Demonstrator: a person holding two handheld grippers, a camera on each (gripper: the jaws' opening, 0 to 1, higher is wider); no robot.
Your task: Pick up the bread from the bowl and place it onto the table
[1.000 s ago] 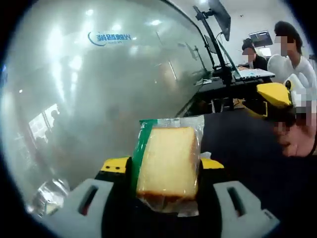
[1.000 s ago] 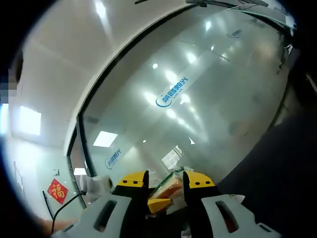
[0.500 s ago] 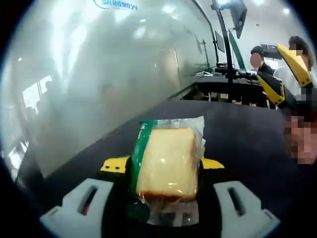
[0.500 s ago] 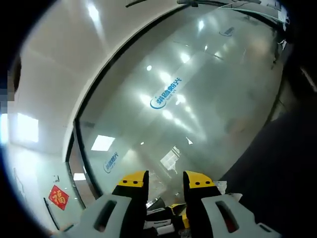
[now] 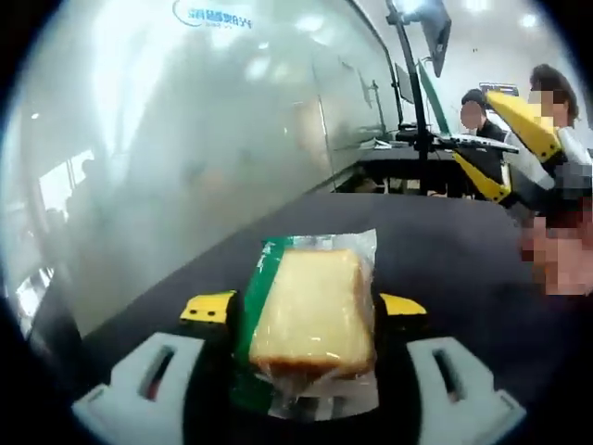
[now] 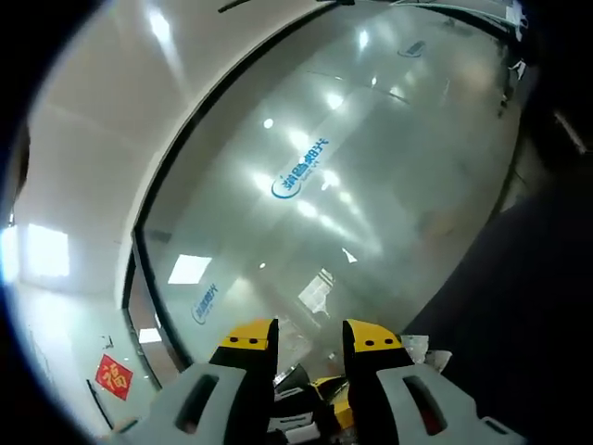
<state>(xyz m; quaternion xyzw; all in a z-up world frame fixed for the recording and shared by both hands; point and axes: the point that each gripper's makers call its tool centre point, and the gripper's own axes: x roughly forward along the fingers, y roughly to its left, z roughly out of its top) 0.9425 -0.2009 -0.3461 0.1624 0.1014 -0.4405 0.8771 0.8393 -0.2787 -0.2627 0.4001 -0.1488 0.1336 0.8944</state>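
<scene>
The left gripper (image 5: pixel 306 311) clamps the plastic-wrapped bread slice (image 5: pixel 313 315) above the black table (image 5: pixel 445 250), while the right gripper (image 6: pixel 310 336) holds nothing, jaws narrowly parted before the frosted glass wall (image 6: pixel 371 204).

- The left gripper view looks low along the dark table (image 5: pixel 445 250), close over it.
- The right gripper view tilts upward.
- Both face the frosted glass wall (image 5: pixel 185 139) (image 6: pixel 371 185).

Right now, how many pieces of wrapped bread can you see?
1. The wrapped bread sits clamped in the left hand-held gripper, above the dark table. More may be hidden outside the two views.
</scene>
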